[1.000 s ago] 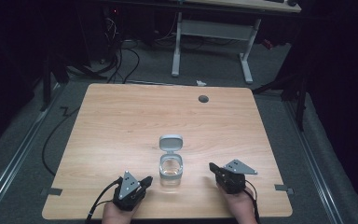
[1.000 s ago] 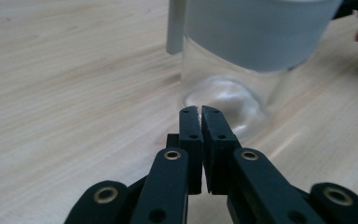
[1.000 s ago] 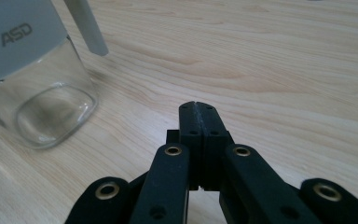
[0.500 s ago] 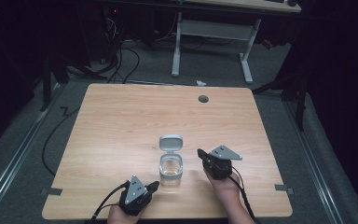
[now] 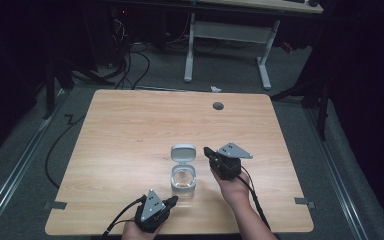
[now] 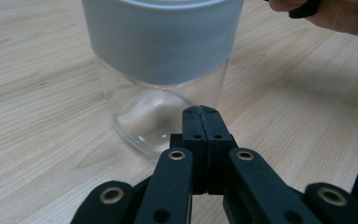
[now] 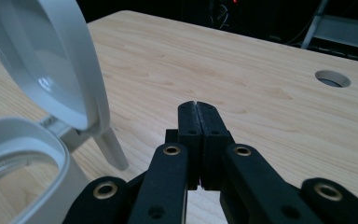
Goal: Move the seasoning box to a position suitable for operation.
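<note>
The right hand [image 5: 232, 187] reaches in from the table's near edge, forearm angled up past the glass jar [image 5: 184, 179], and holds the right gripper [image 5: 208, 151] level, its tips just right of the jar's open lid [image 5: 183, 152]. Its jaws are pressed together on nothing; whether they touch the lid is hard to tell. The left gripper [image 5: 172, 201] lies low, just in front and slightly left of the jar, pointing at the jar's base, jaws also pressed flat together and empty. The jar stands upright near the middle of the table [image 5: 130, 130], its grey collar [image 6: 161, 39] above clear glass, lid tipped back on its hinge.
</note>
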Available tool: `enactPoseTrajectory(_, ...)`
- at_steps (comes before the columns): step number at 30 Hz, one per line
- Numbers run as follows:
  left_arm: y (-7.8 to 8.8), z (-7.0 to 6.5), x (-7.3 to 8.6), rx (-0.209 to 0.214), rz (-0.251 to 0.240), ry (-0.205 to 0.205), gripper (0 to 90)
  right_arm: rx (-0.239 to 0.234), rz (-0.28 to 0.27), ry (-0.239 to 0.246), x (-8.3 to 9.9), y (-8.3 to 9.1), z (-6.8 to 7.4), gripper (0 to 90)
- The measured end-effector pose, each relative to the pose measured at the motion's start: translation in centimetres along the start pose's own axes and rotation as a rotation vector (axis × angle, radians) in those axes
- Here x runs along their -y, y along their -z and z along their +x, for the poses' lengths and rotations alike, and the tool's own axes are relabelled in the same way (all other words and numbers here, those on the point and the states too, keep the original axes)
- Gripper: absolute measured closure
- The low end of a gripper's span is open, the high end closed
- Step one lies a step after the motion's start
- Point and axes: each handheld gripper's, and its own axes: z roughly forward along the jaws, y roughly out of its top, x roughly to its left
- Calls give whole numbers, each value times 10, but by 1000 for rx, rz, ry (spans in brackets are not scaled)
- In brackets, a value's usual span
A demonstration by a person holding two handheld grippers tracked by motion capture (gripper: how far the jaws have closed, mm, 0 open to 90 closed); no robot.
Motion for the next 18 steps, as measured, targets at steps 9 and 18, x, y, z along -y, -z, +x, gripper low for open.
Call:
enactPoseTrajectory(9,-5,-1,1,4,1,0,900,-9,-27,14,-18,-7,3,893)
enactPoseTrajectory(18,-7,2,1,-2,-1,4,900,-27,-44,22,-30,-13,8,893)
